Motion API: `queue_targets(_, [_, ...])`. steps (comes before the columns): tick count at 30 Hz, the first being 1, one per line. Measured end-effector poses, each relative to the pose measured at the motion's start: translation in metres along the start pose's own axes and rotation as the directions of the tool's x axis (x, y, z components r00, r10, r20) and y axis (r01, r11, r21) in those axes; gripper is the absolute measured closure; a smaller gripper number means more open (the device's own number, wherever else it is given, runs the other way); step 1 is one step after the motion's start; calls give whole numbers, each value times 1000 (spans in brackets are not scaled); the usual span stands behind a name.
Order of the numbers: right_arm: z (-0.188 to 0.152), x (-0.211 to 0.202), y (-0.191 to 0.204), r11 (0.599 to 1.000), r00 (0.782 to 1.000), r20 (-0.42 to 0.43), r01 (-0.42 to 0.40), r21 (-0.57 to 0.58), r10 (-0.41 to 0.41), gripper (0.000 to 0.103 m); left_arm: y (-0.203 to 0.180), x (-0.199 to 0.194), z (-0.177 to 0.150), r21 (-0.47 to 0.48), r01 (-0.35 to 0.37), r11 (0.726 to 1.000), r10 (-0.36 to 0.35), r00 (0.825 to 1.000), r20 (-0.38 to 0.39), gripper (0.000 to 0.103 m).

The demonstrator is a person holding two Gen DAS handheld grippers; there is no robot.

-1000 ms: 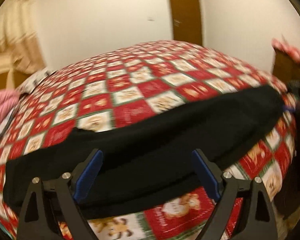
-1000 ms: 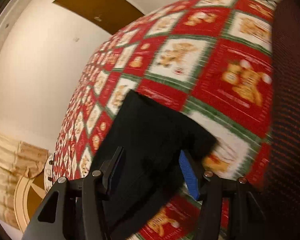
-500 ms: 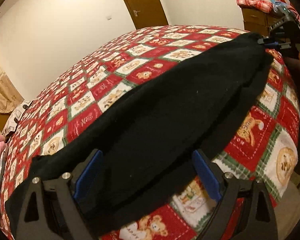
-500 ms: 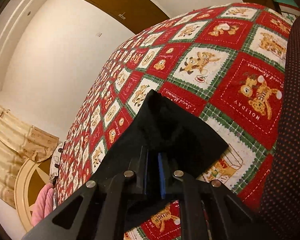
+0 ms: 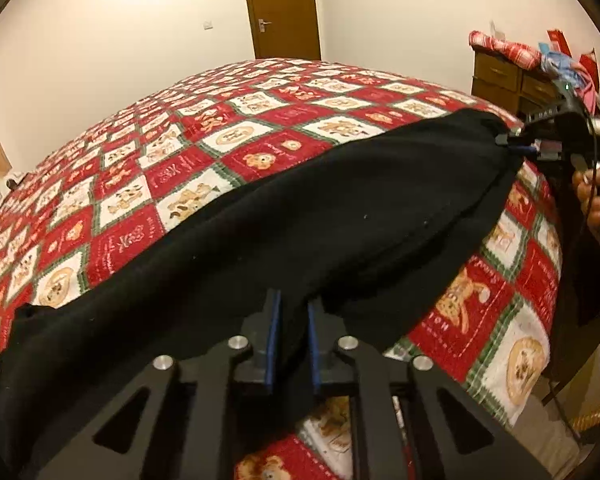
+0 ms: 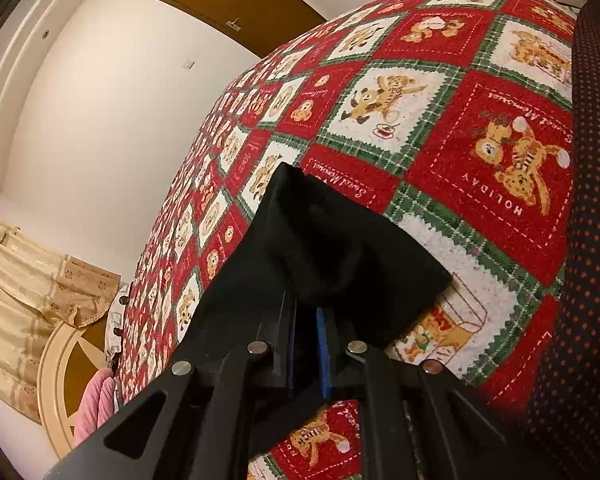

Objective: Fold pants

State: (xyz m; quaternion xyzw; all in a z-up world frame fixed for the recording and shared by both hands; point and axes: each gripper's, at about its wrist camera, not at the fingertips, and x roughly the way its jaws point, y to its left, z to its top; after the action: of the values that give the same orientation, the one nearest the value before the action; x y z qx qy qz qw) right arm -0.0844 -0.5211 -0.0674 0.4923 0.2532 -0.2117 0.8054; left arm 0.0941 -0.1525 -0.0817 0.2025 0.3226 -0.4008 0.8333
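1. The left gripper (image 5: 291, 308) has just closed its jaws; its blue pads now pinch the near edge of the black pants (image 5: 300, 220), with cloth bunched between them.
2. The right gripper (image 6: 306, 312) is clamped on the pants (image 6: 320, 248) too, black fabric rising in a peak just ahead of its fingertips. In the left wrist view this same gripper (image 5: 518, 144) shows at the far right end of the garment, gripped by a person's hand (image 5: 594, 200).
3. The pants lie stretched in a long dark band across the near side of the bed, held at both ends, the middle resting on the quilt (image 5: 260, 120).
4. The quilt is a red, white and green patchwork with bear prints and covers the whole bed.
5. A wooden dresser (image 5: 500, 80) stands past the bed's far right corner; red patterned fabric (image 5: 504, 46) and other bright items are piled on top of it. Its drawers are shut, so what is inside cannot be told.
6. A brown door (image 5: 280, 8) sits in the white far wall.
7. In the right wrist view, a beige curtain (image 6: 24, 280) hangs at the left, and something pink (image 6: 96, 404) lies beside the bed's edge.
8. A dark, red-dotted cloth (image 6: 592, 240) fills the right edge of that view.
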Motion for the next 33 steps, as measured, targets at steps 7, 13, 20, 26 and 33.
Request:
queue_targets(7, [8,-24,21,996,998,42,-40,-84,44,94,5,-28,10,-6,45,999,-44,994,98,94])
queue_targets(13, [6,-28,12,990,999,-14,50,-130,-53,94,4,-41,7,38,63,997,-67,993,95,94])
queue_targets(20, [5,-16,4,968,977,-64,193,-161,-206,85,-7,-11,-18,101,74,992,-72,997,-28,88])
queue_targets(26, [19,-60,20,909,915,204,382,-169,-347,62,12,-50,-12,86,103,991,-108,993,50,30])
queue_targets(33, [33,-13,62,846,933,215,352,-401,-287,62,69,-53,12,-234,75,969,-42,989,144,29])
